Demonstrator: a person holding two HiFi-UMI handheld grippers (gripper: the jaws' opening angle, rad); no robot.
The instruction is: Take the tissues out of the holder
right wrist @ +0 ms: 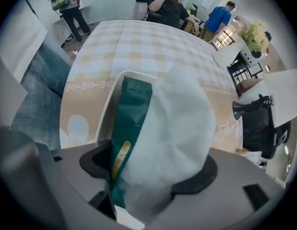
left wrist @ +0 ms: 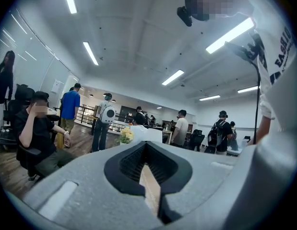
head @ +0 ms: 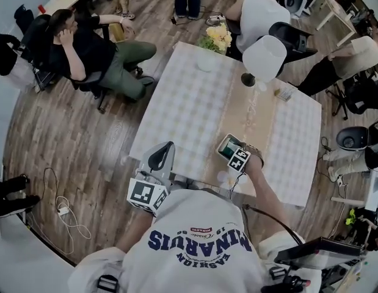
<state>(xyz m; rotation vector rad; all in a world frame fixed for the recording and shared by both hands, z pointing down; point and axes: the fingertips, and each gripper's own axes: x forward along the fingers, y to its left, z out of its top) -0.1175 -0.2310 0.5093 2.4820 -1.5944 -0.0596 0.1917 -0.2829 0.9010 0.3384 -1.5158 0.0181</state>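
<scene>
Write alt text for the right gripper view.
The right gripper grips a green tissue pack, a white tissue puffing out of it, seated in a white holder. Behind it, a checked tablecloth with a beige runner, and people beyond.

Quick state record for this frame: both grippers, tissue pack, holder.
left gripper: jaws together, empty, held off the table
right gripper: jaws closed on the green plastic tissue pack
crumpled white tissue: bulges from the pack, between the jaws
white rectangular holder: pack stands inside it; sits on the checked tablecloth
task: pack not yet out
</scene>
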